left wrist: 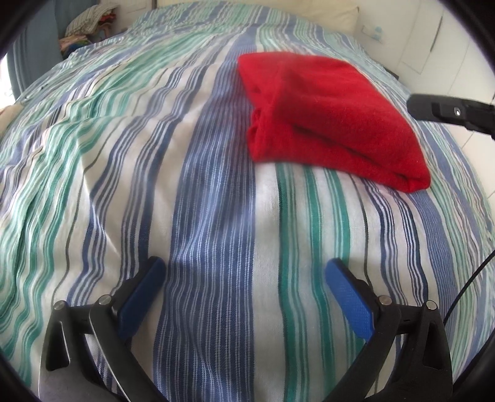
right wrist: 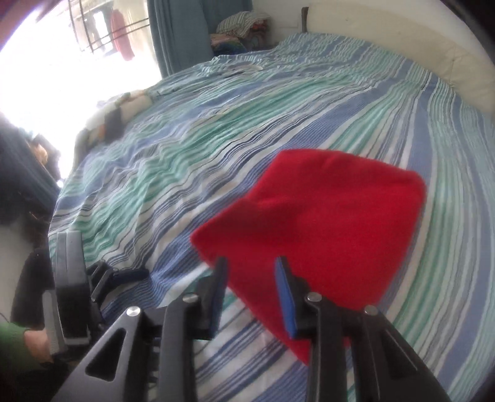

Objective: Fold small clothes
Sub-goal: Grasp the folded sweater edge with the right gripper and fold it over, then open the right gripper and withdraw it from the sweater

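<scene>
A red garment lies folded into a thick rectangle on the striped bed cover. My left gripper is wide open and empty, low over the cover, short of the garment's near edge. In the right wrist view the red garment fills the middle. My right gripper is open with a narrower gap, its blue-padded fingers just above the garment's near corner, holding nothing. The right gripper's black tip shows at the right edge of the left wrist view. The left gripper shows at lower left in the right wrist view.
The bed cover is wrinkled, with blue, green and white stripes. A pile of clothes sits past the bed's far corner by a blue curtain. More cloth lies at the bed's left edge. A white headboard lies beyond.
</scene>
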Motion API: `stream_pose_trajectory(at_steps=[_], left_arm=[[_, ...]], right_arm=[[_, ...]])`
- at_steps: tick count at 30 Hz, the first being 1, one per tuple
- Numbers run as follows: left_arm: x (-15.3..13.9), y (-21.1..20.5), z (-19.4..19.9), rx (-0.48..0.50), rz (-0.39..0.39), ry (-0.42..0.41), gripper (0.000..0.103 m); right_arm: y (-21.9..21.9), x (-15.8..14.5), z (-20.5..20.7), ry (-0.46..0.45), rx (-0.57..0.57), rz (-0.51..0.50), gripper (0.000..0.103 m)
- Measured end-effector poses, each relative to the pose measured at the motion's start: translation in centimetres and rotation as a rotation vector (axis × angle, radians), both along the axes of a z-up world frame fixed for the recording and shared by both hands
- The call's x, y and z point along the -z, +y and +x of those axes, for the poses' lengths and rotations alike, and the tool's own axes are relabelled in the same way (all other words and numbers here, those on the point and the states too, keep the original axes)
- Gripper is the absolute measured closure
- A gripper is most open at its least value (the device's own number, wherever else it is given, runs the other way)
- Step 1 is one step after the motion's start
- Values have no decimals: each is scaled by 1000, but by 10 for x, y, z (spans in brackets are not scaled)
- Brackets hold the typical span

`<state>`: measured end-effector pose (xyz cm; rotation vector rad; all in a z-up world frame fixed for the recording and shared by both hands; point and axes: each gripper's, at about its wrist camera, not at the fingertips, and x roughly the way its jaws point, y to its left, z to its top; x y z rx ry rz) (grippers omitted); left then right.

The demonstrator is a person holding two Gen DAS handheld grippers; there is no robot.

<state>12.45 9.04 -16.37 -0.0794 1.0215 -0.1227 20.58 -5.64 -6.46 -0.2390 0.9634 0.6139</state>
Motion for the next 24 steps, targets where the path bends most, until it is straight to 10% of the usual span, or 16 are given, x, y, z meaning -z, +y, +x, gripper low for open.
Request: stream_pose_trajectory(at_steps=[6,11,15,24], left_arm=[[2,-1,-6,14,14,-31,0],[1,-2,-13,16,13,-44,0],[2,-2,-13,15,14,-51,0],[2,-7,-22,15,37,-79,0]], right_arm=[[-55,71,0,206,175,-67,70],[-78,55,-36,116,255,31,61],[-111,34,-95,-52,314,21,33],[-190,72,-152,-97,519,-73,31]])
